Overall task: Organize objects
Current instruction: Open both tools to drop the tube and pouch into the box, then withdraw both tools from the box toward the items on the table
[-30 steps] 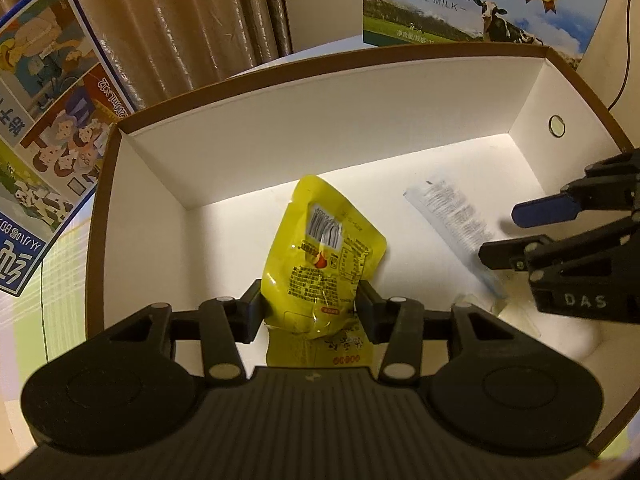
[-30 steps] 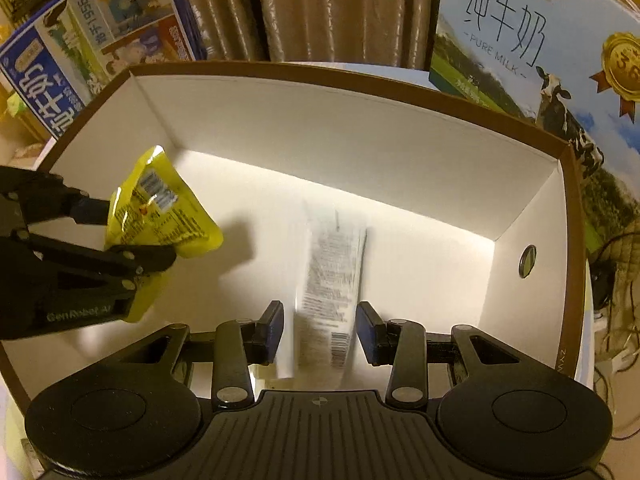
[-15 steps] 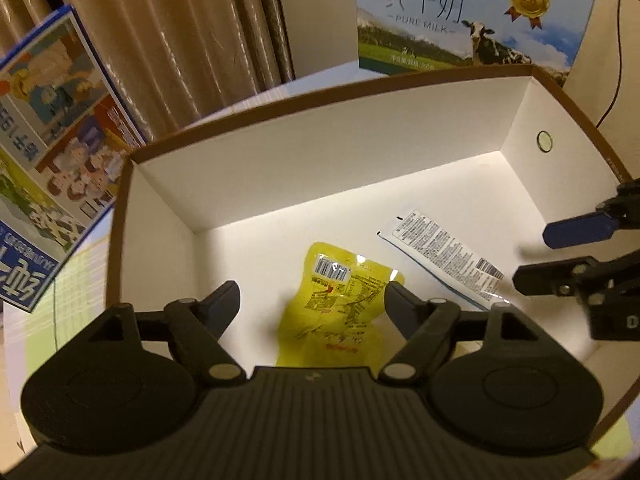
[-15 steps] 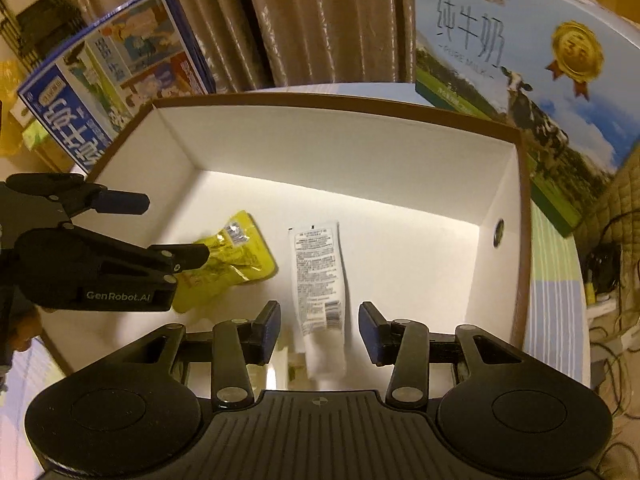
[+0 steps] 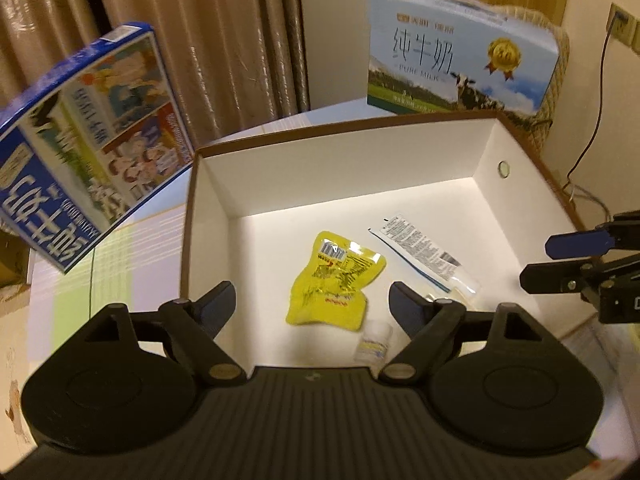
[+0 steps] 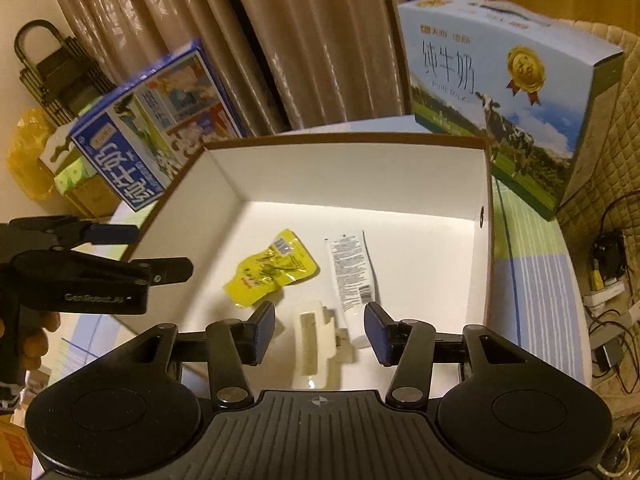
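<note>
**Pouch and tube lie in the box**

The left gripper point(image 5: 311, 300) and right gripper point(image 6: 319, 332) are spread, gripping nothing. The crinkled yellow foil pouch point(image 5: 334, 282) lies beside the white printed tube point(image 5: 420, 250) on the floor of the white cardboard box point(image 5: 344, 168).

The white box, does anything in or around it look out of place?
Inside the white box nothing is spilled, though the yellow pouch lies crumpled. Outside, the blue carton beside the box leans sharply askew.

Striped table point(image 6: 532, 280): box point(image 6: 344, 168), milk cartons point(image 6: 500, 92).
</note>
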{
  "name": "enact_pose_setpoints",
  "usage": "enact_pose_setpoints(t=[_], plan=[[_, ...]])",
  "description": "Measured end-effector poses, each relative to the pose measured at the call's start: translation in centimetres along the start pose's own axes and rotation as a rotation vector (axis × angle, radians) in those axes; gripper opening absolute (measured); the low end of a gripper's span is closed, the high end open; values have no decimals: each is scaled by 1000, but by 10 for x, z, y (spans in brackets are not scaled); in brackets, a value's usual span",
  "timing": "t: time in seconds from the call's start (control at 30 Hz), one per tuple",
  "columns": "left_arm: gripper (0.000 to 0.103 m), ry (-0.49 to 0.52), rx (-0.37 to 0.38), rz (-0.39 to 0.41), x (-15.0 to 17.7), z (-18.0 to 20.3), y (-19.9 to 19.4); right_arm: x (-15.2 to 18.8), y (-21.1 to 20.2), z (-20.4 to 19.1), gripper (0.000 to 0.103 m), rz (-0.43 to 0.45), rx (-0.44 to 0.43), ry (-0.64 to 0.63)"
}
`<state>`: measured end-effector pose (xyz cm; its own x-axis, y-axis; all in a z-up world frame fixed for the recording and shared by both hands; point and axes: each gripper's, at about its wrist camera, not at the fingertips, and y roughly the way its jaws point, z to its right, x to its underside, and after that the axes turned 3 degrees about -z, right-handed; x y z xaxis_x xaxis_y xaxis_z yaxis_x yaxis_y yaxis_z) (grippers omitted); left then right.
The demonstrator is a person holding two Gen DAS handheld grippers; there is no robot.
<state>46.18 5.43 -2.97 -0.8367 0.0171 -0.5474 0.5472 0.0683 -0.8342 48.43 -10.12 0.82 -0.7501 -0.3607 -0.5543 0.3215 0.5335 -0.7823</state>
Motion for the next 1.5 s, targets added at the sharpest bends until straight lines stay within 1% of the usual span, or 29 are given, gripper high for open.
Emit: enact_pose_setpoints(t=[0.1,0.27,0.43,0.57,0.73,1.07,1.27,1.5], plan=[[81,-37,9,9,9,-2,-20,8,-15,-6,48,21,-11,-2],[83,-87,-3,24,27,3,-52,23,-41,-15,48,59,-26,16],[84,-132,8,35,49,10,-76,37,-66,-20,49,93,-40,40],[84,-148,-2,36,67,17,-91,52,-80,-23,49,103,-39,44],[84,-175,0,34,94,25,-108,76,-89,-26,49,77,-50,49],[84,-226,-22,-30,152,29,-126,121,-99,-30,49,25,-60,69],[84,-254,-45,-70,183,27,-133,139,-104,-30,49,8,-70,77],[84,-285,-67,-101,209,23,-139,153,-99,-35,49,-24,-84,56]])
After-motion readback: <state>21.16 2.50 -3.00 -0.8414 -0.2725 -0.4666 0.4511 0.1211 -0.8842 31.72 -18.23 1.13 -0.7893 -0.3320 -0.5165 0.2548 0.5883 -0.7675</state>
